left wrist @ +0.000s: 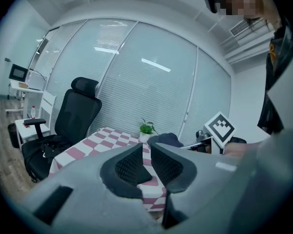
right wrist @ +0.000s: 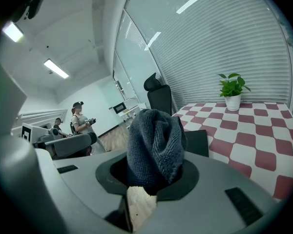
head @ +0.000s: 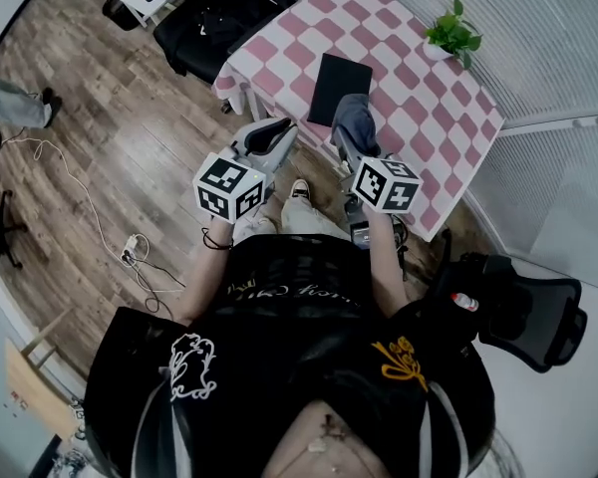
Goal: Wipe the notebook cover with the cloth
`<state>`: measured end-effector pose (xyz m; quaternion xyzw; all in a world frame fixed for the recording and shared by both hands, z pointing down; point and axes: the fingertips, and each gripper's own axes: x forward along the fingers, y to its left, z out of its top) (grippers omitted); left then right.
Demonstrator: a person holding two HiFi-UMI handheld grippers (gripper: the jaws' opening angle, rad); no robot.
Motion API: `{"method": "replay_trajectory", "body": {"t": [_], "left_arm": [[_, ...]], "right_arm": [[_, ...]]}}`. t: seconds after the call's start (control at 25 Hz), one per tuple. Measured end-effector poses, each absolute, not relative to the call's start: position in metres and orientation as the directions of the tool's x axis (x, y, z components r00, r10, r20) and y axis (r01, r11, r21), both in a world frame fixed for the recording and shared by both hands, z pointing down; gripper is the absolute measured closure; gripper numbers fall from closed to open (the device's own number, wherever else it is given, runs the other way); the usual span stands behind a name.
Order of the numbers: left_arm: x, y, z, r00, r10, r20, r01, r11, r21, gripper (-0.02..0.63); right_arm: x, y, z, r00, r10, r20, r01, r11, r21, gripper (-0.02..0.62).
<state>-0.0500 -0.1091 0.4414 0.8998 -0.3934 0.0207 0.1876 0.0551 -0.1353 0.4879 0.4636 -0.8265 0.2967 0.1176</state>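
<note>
The left gripper (head: 277,135) hangs off the near edge of the checkered surface (head: 424,103), its jaws only a narrow slit apart and holding nothing. The black notebook (head: 339,86) lies flat on the surface close to that near edge. Just beside it, the right gripper (head: 353,139) is clamped on a bunched dark grey cloth (head: 355,118) that sticks up past its jaws. A potted plant (head: 450,30) stands at the far corner.

Probably an office: swivel chair (left wrist: 75,118), blinded glass partitions (left wrist: 136,82).
</note>
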Motion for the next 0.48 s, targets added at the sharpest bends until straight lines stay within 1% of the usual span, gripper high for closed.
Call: {"method": "replay_trajectory", "body": {"t": [0.24, 0.48], "left_arm": [[-0.033, -0.141, 0.448, 0.681, -0.7, 0.215, -0.727, -0.61, 0.315, 0.543], [-0.018, -0.168, 0.458, 0.666, -0.704, 0.247, -0.743, -0.597, 0.304, 0.543]], "right_arm": [[0.071, -0.187, 0.505, -0.548, -0.666, 0.507, -0.836, 0.409, -0.366, 0.508], [0.083, -0.238, 0.543, -0.545, -0.593, 0.593, -0.834, 0.459, -0.308, 0.508]]}}
